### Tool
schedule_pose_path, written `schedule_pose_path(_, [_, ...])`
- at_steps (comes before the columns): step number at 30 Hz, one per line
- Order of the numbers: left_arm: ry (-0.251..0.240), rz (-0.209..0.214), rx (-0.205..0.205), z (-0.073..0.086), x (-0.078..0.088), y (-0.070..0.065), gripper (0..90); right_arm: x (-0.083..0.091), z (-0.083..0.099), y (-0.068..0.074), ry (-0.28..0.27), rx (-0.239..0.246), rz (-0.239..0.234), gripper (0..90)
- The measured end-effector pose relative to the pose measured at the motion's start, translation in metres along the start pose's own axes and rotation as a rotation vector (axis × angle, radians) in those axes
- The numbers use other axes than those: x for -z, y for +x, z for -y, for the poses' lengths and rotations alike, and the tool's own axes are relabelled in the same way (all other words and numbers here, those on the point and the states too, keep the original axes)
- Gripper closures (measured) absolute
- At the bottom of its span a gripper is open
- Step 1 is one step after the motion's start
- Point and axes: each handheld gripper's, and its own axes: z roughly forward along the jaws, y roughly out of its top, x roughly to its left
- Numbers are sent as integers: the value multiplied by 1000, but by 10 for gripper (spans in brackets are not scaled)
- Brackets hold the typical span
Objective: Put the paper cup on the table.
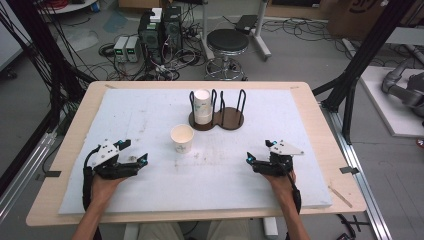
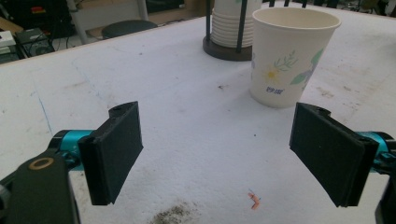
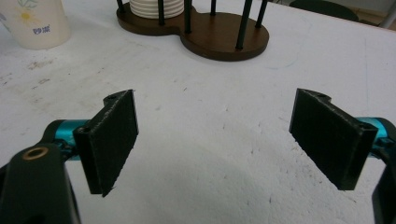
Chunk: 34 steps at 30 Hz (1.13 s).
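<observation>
The paper cup (image 1: 182, 138) stands upright and alone on the white mat of the bench (image 1: 65, 165), just in front of the wooden rack (image 1: 217, 119), whose left bay already carries a stack of cups (image 1: 202, 107) while the right bay is bare. Your left gripper (image 1: 132, 152) rests low near the front left of the mat, jaws released and gaping with nothing between them; in the left gripper view the cup sits ahead and toward the right jaw, apart from both pads. Your right gripper (image 1: 260, 152) lies near the front right, likewise released and holding nothing, well apart from the cup. The work in hand appears to be taking up the loose cup and nesting it on the stack. Risks noted: the cup is light and thin-walled, so a hard squeeze would likely crush or ovalise the rim and spoil the nesting; a glancing approach with one pad leading would probably tip it or skid it across the mat. Because the cup is off-centre to your left gripper, close only after you square up. At the rack, watch the upright black rods (image 1: 242, 101); a tilted cup could catch on them or topple the stack.
</observation>
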Motion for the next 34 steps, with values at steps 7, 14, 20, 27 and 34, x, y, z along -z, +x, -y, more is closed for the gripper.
schedule_pose_path(7, [-28, 2, 22, 2, 3, 2, 174, 0, 0, -1, -4, -3, -3, 159])
schedule_pose_path(14, [-26, 2, 23, 2, 2, 3, 176, 2, 1, 0, -16, 5, -19, 159])
schedule_pose_path(20, [-25, -1, 9, 2, 2, 1, 177, 3, 2, -2, -29, -4, -26, 159])
schedule_pose_path(27, [-24, -1, 10, 2, 2, 1, 177, 3, 2, -1, -26, -5, -29, 159])
schedule_pose_path(34, [-20, -9, -11, 2, 2, -1, 177, 2, 1, -2, -20, -10, -30, 159])
